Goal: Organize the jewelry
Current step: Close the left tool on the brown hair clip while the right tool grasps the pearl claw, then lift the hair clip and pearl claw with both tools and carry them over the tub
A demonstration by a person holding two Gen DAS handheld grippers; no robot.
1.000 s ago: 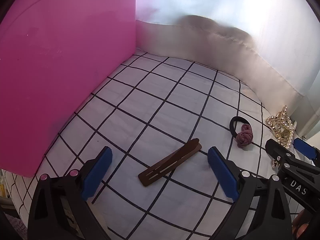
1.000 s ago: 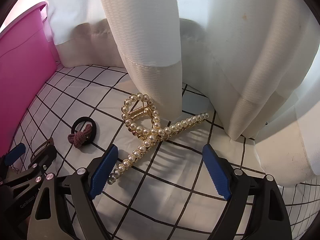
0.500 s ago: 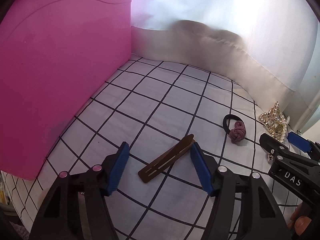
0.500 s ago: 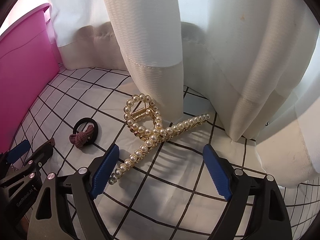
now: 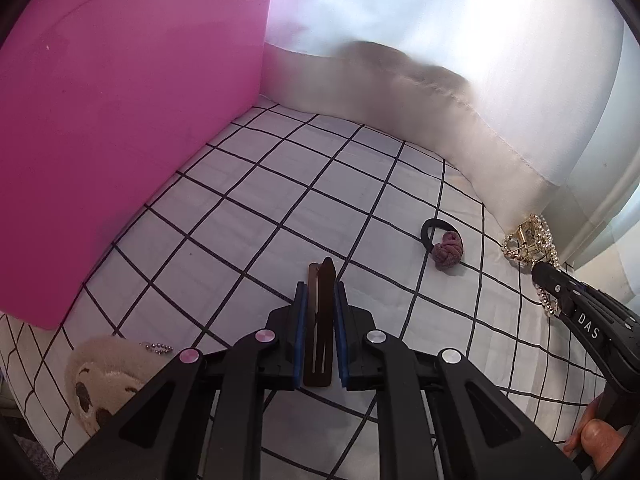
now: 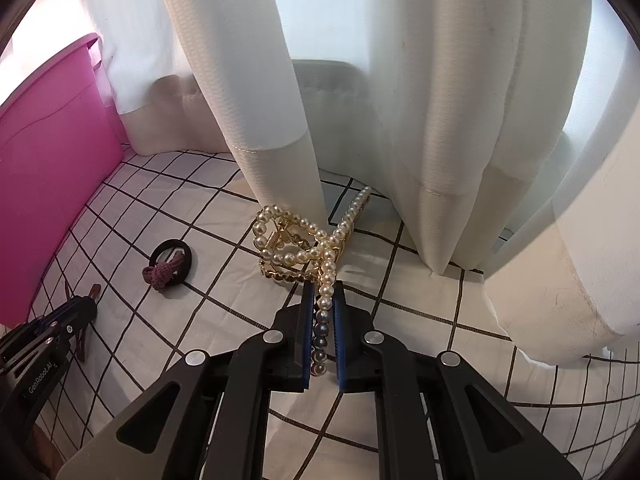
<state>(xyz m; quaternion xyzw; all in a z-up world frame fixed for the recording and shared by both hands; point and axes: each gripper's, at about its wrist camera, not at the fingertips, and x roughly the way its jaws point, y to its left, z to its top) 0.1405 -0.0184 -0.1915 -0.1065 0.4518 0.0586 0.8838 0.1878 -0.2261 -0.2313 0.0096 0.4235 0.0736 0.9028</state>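
You have three hair pieces in view: one brown flat hair clip (image 5: pixel 319 320), one pearl claw clip (image 6: pixel 308 246), and one black hair tie (image 5: pixel 442 242) with a mauve knot. You have one pink bin (image 5: pixel 120 120). You have one beige plush keychain (image 5: pixel 102 380) with a ball chain. You have two tools: left tool (image 5: pixel 320 334), right tool (image 6: pixel 323 330).

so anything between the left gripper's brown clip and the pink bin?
Nothing visible. The left gripper is shut on the brown hair clip, and only bare grid cloth lies between it and the pink bin wall. The plush keychain sits off to the side.
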